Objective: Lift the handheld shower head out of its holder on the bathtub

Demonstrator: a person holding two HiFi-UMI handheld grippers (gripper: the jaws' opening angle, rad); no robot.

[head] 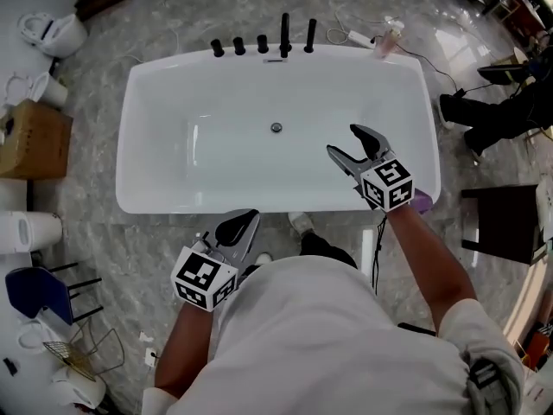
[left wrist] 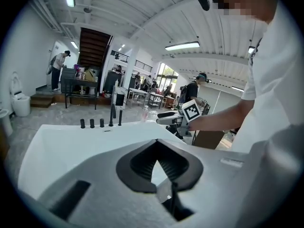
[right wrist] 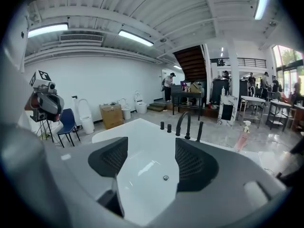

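Two tongs are seen well apart from the handheld shower head point(head: 310, 35), which is stood upright in its holder on the far rim of the white bathtub point(head: 130, 150), just right of the black spout point(head: 284, 31). The right tongs point(head: 345, 141) are held released over the near right part of the tub, with only the basin showing between the jaws. The left tongs point(head: 243, 222) are clenched on nothing, outside the near rim, over the marble floor point(head: 130, 249). Within the tub only the drain point(head: 276, 128) is seen. A pink spray bottle point(head: 385, 40) is stood on the floor beyond the far right corner.
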